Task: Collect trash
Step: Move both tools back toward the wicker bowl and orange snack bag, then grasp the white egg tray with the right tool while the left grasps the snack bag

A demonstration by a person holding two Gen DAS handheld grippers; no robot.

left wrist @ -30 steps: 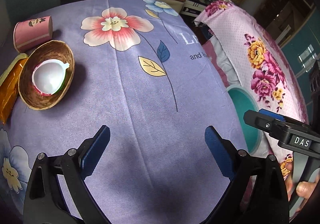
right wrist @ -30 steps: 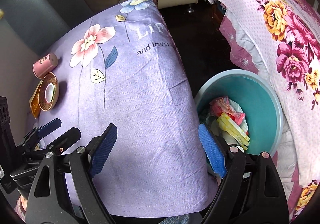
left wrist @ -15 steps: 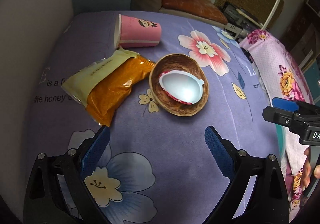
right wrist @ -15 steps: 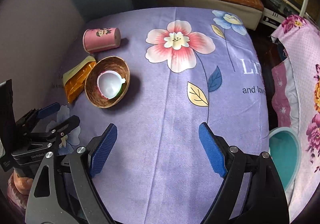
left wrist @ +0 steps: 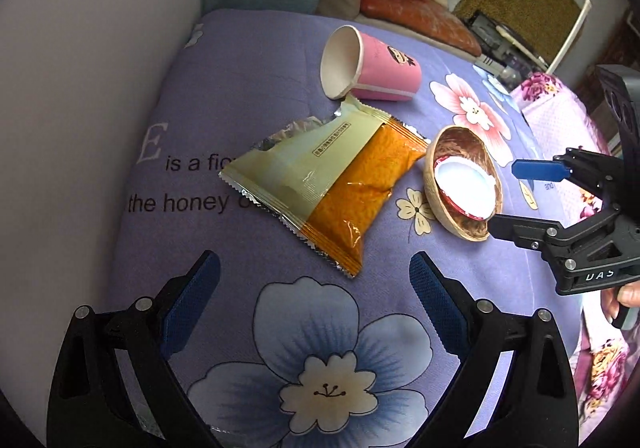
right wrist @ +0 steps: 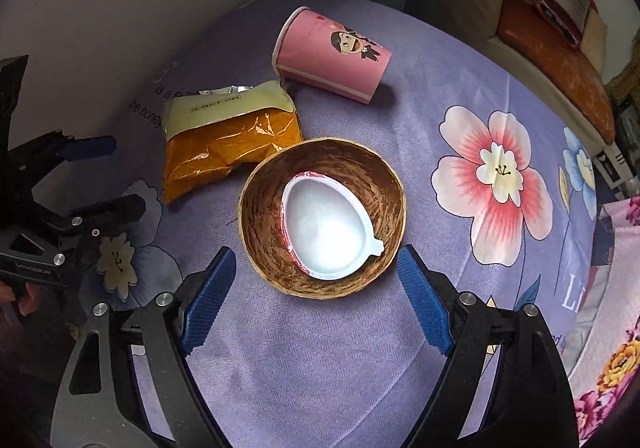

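Left gripper [left wrist: 314, 312] angled down near snack bag [left wrist: 320, 183], right gripper [right wrist: 316, 298] over bowl [right wrist: 260, 207], fingers apart, empty.

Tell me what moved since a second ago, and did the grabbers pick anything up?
Both grippers swung away from the teal bin toward the trash. The left gripper now hangs before the snack wrapper; the right gripper sits by the brown bowl holding a white egg-shaped cup. Nothing was picked up. Both jaws stayed open; the wrapper, bowl and pink paper cup stayed put.
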